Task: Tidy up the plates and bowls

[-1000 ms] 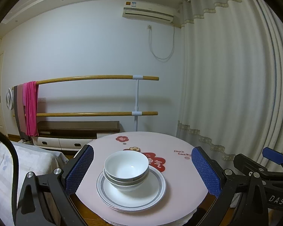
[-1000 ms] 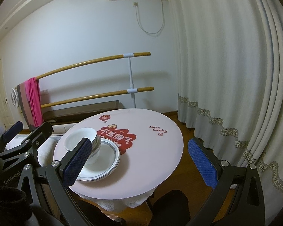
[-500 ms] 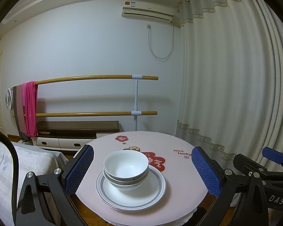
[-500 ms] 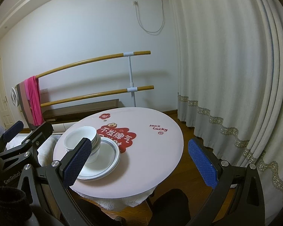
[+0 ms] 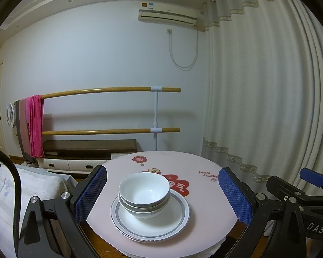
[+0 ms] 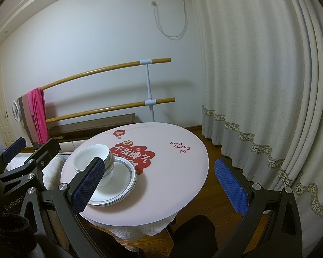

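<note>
- Bowls [image 5: 143,193]: two nested, on stacked plates [image 5: 150,221]; plate count unclear.
- Round pink surface [image 5: 204,193], curtain [image 5: 258,107] beside.
- Left tongs [image 5: 162,195] and right tongs [image 6: 159,182] both spread apart, empty.

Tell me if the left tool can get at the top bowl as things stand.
Probably yes. The left tool is open, aimed straight at the top bowl, which sits nested on the plates. Nothing stands between them.
</note>
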### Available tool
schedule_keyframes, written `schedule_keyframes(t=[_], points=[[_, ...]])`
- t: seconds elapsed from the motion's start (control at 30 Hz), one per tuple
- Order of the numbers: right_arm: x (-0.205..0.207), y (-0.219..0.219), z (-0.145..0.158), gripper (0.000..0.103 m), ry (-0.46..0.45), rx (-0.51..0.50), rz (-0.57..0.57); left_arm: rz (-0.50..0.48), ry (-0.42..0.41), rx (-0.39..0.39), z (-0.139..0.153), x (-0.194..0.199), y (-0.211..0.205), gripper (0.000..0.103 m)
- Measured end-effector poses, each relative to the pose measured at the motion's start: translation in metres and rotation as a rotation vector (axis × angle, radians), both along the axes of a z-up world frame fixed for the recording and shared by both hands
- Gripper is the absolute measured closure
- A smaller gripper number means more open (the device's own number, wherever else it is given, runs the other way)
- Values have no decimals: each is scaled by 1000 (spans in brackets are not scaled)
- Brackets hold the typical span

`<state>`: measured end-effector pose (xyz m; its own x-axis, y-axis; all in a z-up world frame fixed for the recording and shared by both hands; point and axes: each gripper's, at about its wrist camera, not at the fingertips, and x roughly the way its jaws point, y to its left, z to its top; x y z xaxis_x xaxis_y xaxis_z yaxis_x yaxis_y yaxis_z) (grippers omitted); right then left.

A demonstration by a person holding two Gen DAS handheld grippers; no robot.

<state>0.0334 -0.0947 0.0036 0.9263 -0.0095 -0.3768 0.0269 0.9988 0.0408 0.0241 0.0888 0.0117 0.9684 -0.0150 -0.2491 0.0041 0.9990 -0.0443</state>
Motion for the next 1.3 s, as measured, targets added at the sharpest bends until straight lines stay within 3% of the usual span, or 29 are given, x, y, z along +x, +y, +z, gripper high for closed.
schedule_keyframes(t=[1.3], points=[[-5, 0, -2, 0, -6, 0, -6, -3, -9, 3, -4, -3, 0, 1]])
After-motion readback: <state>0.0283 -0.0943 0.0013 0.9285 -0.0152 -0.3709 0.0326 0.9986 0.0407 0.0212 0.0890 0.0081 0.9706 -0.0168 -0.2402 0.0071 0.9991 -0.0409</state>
